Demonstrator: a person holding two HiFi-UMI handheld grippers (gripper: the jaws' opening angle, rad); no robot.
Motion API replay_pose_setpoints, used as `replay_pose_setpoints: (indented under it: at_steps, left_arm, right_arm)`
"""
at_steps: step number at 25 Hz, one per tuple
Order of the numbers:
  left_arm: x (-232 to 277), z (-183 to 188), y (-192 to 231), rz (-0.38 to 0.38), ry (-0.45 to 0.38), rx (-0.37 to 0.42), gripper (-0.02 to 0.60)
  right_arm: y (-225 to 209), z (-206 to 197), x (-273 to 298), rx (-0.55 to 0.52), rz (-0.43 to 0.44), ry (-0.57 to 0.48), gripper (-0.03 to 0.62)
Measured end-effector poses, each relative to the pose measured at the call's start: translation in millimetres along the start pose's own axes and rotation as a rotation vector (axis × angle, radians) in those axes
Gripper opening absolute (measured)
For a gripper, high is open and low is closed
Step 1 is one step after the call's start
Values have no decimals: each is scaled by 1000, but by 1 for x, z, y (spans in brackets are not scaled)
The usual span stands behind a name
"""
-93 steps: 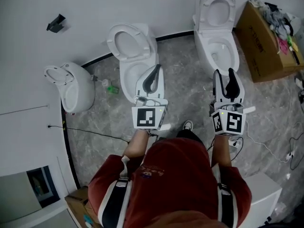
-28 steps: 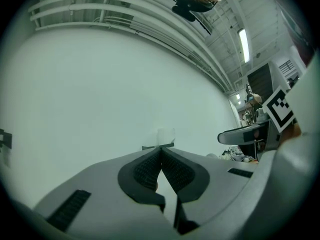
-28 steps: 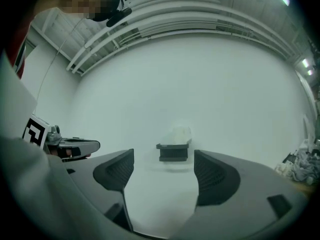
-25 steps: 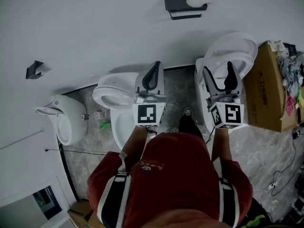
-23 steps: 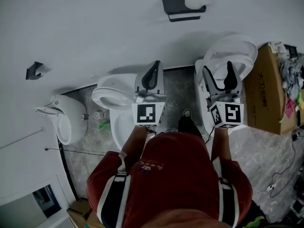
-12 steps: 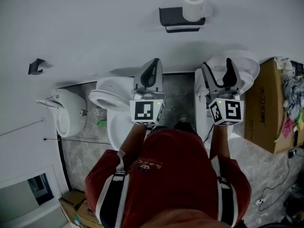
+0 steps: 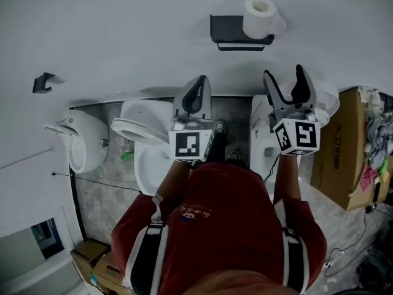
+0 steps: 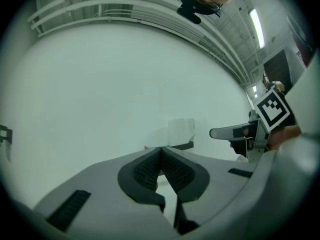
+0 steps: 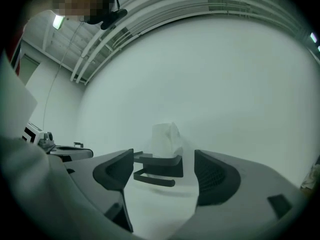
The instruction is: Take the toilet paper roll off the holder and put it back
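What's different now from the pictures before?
Both grippers rose from over the toilets toward the wall. The open right gripper now aims at the toilet paper roll on its holder. Nothing was grabbed. The left gripper stays shut; the roll stays on the holder.

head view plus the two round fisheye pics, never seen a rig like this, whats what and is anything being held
No robot here: a person in a red top holds a two-jaw gripper in each hand. The head view looks down from their head; each other picture comes from a camera riding on one gripper. The left gripper has its jaws together, empty. The right gripper has its jaws apart, empty, pointed towards the toilet paper roll, which sits on the black wall holder. On the floor stand white toilets and a cardboard box.
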State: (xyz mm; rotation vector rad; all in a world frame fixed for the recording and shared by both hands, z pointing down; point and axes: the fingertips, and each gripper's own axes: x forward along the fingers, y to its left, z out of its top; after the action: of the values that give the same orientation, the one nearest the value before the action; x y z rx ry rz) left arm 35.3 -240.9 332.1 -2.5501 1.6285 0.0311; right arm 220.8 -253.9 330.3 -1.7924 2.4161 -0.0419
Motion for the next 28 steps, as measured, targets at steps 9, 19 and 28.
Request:
replay_pose_setpoints:
  at_steps: [9,19,28]
  left_arm:
    - [48,-23,41,11,7,-41,14]
    - [98,-53,68,-31,37,-81,15]
    - [117,-64,78,-49,42,-93,15]
  right_arm:
    - [-1,12,75,-76,-4,15,388]
    - [-6,21,138,-94,8,32,411]
    - [0,15,161,-124,10,69,411]
